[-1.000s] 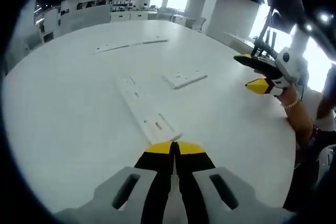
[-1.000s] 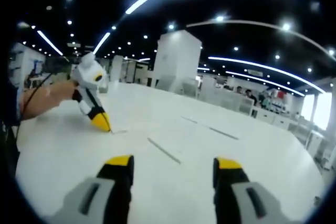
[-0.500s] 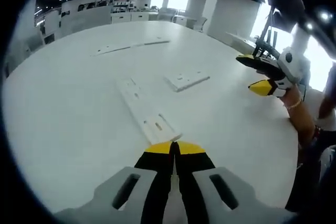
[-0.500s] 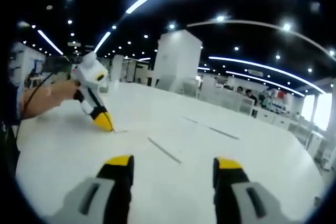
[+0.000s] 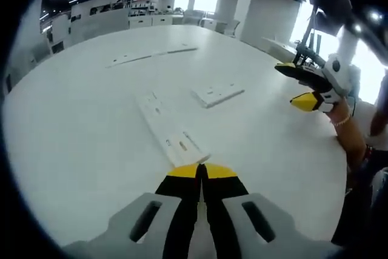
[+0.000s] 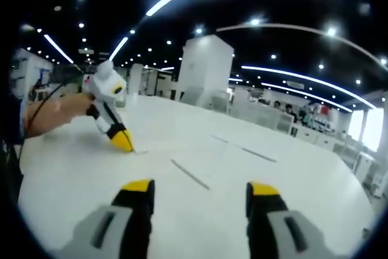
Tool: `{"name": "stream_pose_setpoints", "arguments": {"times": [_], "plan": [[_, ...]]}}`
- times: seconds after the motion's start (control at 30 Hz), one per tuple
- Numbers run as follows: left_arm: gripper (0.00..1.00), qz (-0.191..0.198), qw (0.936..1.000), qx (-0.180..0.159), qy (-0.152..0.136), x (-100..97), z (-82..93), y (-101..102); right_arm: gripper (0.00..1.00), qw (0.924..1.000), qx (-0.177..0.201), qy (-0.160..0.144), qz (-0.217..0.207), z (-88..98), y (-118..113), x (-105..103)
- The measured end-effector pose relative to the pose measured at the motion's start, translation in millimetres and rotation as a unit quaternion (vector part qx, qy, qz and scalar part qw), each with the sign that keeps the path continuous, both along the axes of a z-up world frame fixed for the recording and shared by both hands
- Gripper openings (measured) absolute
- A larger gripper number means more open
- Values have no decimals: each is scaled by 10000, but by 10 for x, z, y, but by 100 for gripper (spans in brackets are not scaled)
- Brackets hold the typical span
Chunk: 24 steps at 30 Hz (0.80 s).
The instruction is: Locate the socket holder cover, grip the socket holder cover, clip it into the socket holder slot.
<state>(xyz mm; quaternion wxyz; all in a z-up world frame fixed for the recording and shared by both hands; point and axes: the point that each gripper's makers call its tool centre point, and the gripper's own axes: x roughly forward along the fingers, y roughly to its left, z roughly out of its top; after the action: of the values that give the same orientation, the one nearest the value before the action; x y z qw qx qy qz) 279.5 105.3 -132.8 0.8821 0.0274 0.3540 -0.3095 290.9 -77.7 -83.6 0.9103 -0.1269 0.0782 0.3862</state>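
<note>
A long white socket holder strip (image 5: pixel 165 127) lies on the white table (image 5: pixel 79 125), running away from me. My left gripper (image 5: pixel 201 171) is shut, its yellow tips down at the strip's near end; nothing shows between the jaws. A flat white cover plate (image 5: pixel 217 94) rests to the right of the strip, apart from it. My right gripper (image 5: pixel 293 85), held by a hand, hovers open above the table's right edge. In the right gripper view its own jaws (image 6: pixel 201 187) stand wide apart and empty, and the left gripper (image 6: pixel 123 142) touches the table at the left.
Two thin white strips (image 5: pixel 151 54) lie far across the table. Another thin strip (image 6: pixel 190 174) lies ahead of the right jaws, with more strips (image 6: pixel 242 147) beyond. A person's forearm (image 5: pixel 348 134) sits along the table's right edge. Desks and pillars stand in the background.
Almost nothing has changed. The right gripper has drifted slightly to the right in the left gripper view; both grippers keep their states.
</note>
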Motion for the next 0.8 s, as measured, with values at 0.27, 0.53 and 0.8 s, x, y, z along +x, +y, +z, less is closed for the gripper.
{"name": "stream_pose_setpoints", "arguments": {"times": [0.27,0.53,0.8], "plan": [[3,22,10000,68,-42,46,0,27,62,10000,-5,-10,-11,5,-8,20],[3,28,9999,110,-85,72,2,18,62,10000,-8,-12,-24,-1,-6,17],[3,29,9998,141,-129,107,10,20,62,10000,-6,-36,-23,7,5,13]]}}
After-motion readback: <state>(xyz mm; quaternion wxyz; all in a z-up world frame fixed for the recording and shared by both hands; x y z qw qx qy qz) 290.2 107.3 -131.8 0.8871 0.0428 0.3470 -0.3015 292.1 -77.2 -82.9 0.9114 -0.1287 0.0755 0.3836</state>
